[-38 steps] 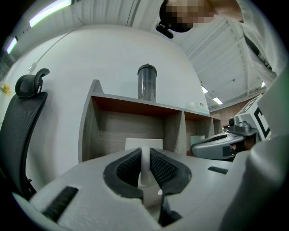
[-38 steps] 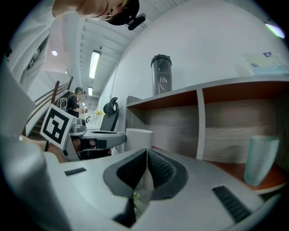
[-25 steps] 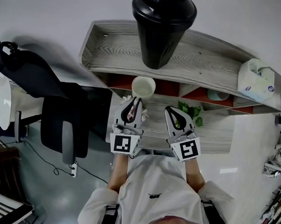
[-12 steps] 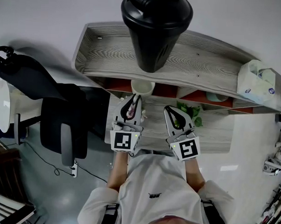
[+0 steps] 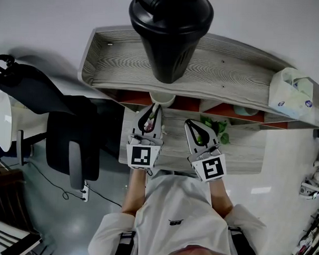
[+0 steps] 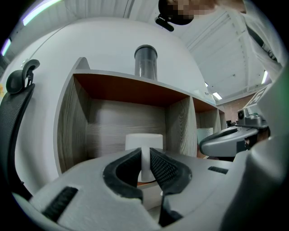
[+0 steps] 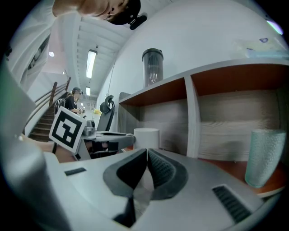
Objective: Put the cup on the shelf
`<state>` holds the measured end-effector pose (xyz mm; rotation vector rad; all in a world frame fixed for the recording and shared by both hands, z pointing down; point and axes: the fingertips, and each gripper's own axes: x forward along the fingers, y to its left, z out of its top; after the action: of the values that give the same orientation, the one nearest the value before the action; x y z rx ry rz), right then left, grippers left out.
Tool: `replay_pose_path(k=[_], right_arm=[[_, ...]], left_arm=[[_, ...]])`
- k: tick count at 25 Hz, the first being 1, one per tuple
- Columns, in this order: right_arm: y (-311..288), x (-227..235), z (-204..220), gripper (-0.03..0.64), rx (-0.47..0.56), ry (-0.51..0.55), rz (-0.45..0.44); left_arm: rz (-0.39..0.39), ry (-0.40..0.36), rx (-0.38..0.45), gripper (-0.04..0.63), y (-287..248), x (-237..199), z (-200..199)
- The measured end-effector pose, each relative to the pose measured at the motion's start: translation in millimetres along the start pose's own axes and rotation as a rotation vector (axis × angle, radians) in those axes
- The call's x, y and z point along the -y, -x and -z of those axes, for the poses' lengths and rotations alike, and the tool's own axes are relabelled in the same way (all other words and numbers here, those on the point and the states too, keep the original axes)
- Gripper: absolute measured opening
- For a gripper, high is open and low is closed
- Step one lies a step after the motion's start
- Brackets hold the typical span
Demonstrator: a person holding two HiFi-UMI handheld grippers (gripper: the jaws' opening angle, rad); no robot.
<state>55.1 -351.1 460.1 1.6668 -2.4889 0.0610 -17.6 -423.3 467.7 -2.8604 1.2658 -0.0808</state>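
Note:
A white cup [image 5: 162, 100] sits half hidden under the top board of the grey wood shelf [image 5: 120, 64]. In the left gripper view the cup [image 6: 143, 140] stands upright inside the leftmost compartment, between the side wall [image 6: 70, 131] and a divider. My left gripper [image 6: 145, 158] is shut on the cup's near wall, one pad inside and one outside. Whether the cup's base touches the orange compartment floor I cannot tell. My right gripper [image 7: 147, 155] is shut on nothing and hovers to the right of the left gripper [image 5: 154, 111], outside the shelf. The right gripper [image 5: 190, 125] points at the shelf front.
A tall black shaker [image 5: 169, 35] stands on the shelf top above the cup. A teal ribbed glass [image 7: 264, 155] occupies a compartment further right. A tissue pack [image 5: 291, 93] lies at the top board's right end. A green plant [image 5: 217, 126] and a black office chair [image 5: 69, 141] are nearby.
The left gripper has carried the cup forward, from in front of the shelf to under its top board and into the left compartment. The right gripper has barely moved.

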Motion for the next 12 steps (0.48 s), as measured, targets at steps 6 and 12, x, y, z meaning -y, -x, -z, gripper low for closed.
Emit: replay_pose_path(k=[6, 12], right_arm=[[-1.7, -0.1, -0.1, 0.031, 0.003, 0.0, -0.009], [0.4, 1.4, 0.4, 0.031, 0.003, 0.001, -0.013]], left_arm=[[-0.005, 0.008, -0.009, 0.064, -10.2, 1.8, -2.4], [0.01, -0.031, -0.011, 0.064, -18.6, 4.0, 0.6]])
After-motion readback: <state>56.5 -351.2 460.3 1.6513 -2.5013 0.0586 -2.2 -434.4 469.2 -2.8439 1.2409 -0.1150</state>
